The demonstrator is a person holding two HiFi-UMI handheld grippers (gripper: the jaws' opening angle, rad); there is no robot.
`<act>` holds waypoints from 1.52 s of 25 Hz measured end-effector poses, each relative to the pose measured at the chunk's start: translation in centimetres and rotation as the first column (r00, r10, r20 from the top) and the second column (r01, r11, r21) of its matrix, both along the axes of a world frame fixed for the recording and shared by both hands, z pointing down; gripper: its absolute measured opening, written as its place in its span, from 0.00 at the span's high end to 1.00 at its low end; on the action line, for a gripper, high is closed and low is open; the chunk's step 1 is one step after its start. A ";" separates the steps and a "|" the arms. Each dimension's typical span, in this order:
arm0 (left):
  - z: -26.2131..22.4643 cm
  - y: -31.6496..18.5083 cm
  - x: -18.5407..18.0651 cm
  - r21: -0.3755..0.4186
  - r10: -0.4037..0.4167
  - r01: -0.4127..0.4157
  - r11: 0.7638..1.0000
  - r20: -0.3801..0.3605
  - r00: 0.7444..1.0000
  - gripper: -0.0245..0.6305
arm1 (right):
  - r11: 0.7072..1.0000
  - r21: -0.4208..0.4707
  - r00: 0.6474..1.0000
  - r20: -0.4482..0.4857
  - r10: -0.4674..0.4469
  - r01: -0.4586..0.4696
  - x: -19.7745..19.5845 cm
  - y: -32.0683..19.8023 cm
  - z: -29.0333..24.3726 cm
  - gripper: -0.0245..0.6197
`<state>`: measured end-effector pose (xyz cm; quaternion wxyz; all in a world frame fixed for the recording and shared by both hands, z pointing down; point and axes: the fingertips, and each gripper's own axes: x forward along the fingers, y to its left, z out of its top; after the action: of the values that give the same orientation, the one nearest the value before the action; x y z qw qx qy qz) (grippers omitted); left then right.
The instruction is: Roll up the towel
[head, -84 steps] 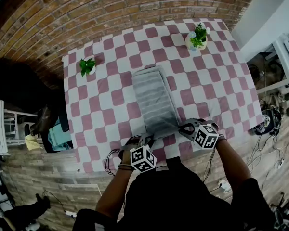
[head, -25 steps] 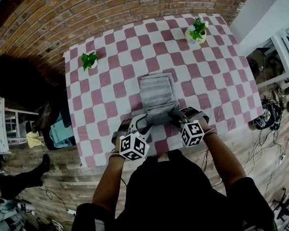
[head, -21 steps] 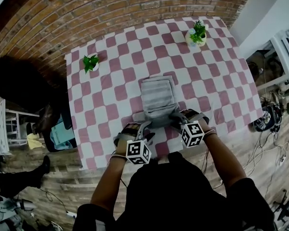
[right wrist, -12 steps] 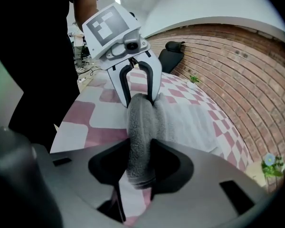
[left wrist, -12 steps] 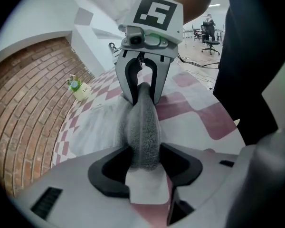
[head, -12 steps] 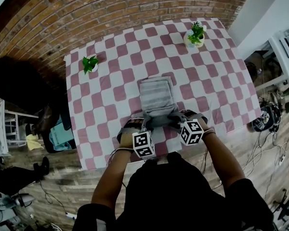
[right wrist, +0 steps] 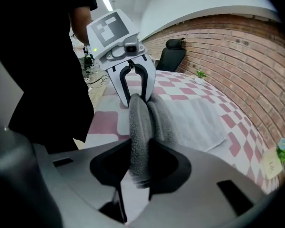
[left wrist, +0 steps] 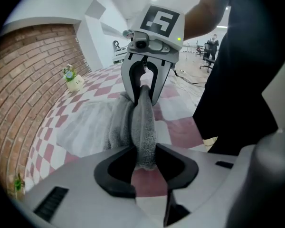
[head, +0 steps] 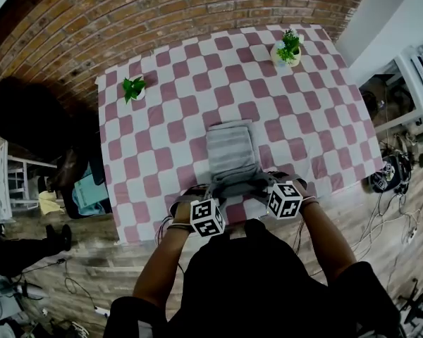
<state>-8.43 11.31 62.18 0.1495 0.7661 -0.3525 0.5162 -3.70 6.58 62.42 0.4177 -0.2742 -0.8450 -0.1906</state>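
Note:
The grey striped towel [head: 230, 150] lies on the pink-and-white checked table [head: 162, 129], with its near end gathered into a thick roll [head: 236, 184] at the table's front edge. My left gripper [head: 211, 191] holds the roll's left end and my right gripper [head: 263, 183] its right end. In the left gripper view the towel roll [left wrist: 143, 127] runs between my jaws [left wrist: 145, 161] to the right gripper [left wrist: 143, 82] opposite. The right gripper view mirrors this: towel roll [right wrist: 138, 127], my jaws [right wrist: 140, 167], the left gripper [right wrist: 133, 87]. Both pairs of jaws have just been closing on the roll.
Two small potted plants stand at the table's far side, one at the left [head: 133, 89] and one at the right [head: 287, 48]. A brick wall [head: 162, 13] lies behind the table. A dark chair [head: 25, 122] is off the left edge; cables lie on the floor at right.
The flat part of the towel has grown shorter and the roll at its near end thicker. Both grippers have drawn in to the roll's ends, the left one moving right and down.

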 end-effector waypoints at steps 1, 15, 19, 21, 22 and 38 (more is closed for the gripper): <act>-0.1 0.7 0.5 -0.015 -0.002 0.002 1.000 -0.025 1.000 0.77 | 1.000 -0.016 1.000 -0.012 -0.008 0.008 0.6 0.7 -0.1 0.80; -2.8 0.8 0.4 -0.171 -0.210 0.154 0.973 -0.387 0.898 0.74 | 0.966 -0.251 0.997 -0.073 0.041 -0.058 1.2 0.6 -2.6 0.79; -3.2 -0.7 -1.6 -0.158 -0.330 0.290 0.944 -0.437 0.837 0.73 | 0.952 -0.272 0.989 -0.001 0.148 -0.143 -0.3 -1.4 -3.5 0.77; -3.2 -1.3 -2.4 -0.143 -0.369 0.342 0.929 -0.436 0.821 0.73 | 0.946 -0.272 0.981 0.019 0.192 -0.179 -0.9 -2.1 -3.5 0.77; -3.1 -1.6 -2.8 -0.135 -0.391 0.370 0.919 -0.435 0.811 0.72 | 0.941 -0.272 0.975 0.031 0.218 -0.202 -1.2 -2.4 -3.5 0.76; -2.6 -6.4 -8.7 -0.046 -0.567 0.604 0.795 -0.409 0.715 0.73 | 0.934 0.357 0.967 0.233 -0.104 0.014 -1.4 -2.0 -2.9 0.65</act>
<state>-17.16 4.94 59.56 0.3393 0.7099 -0.5613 0.2568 -5.08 4.55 59.51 0.3451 -0.1943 -0.8340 -0.3841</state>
